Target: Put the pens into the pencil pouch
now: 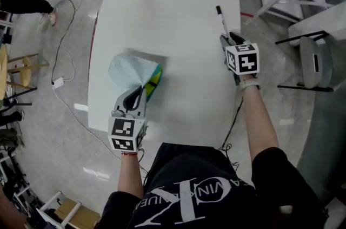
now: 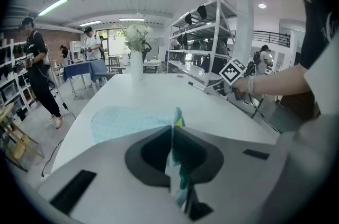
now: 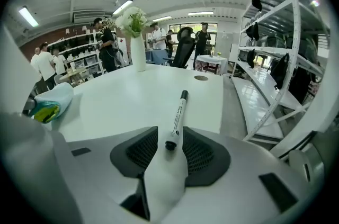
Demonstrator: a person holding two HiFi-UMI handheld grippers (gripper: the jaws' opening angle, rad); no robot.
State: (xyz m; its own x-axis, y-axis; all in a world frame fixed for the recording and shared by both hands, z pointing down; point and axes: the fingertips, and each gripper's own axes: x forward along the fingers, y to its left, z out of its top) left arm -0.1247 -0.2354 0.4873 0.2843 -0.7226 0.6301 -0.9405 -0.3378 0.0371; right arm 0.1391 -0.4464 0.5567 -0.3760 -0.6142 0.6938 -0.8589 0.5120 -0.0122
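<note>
Left gripper (image 2: 172,135) is clamped shut on the near edge of the light-blue fabric pencil pouch (image 2: 127,119), and its own view shows the cloth pinched right between the jaws and bunched up there, so that stretch of the rim is hard to make out. The rest of the pouch lies on the white table (image 1: 178,6) just ahead of that gripper (image 1: 141,93), with a green and yellow lining (image 1: 154,82) showing at the mouth on its right side. Honestly can't see what's inside from any angle. Right gripper (image 3: 170,135) has its jaws wide apart, and the near black end of the white marker pen (image 3: 177,114) sits in the gap with the pads not pressing on it. The pen lies flat on the table, pointing straight away from the jaws. The print on its barrel is too small to read. From the head view that gripper (image 1: 224,38) is mostly tucked under its marker cube, so only the far part of the pen (image 1: 219,18) pokes out ahead of it. Further out past the pen there's a round table port (image 3: 201,78), and off ahead to the left a white vase of white flowers (image 3: 138,53), cut off at the top edge in the head view.
</note>
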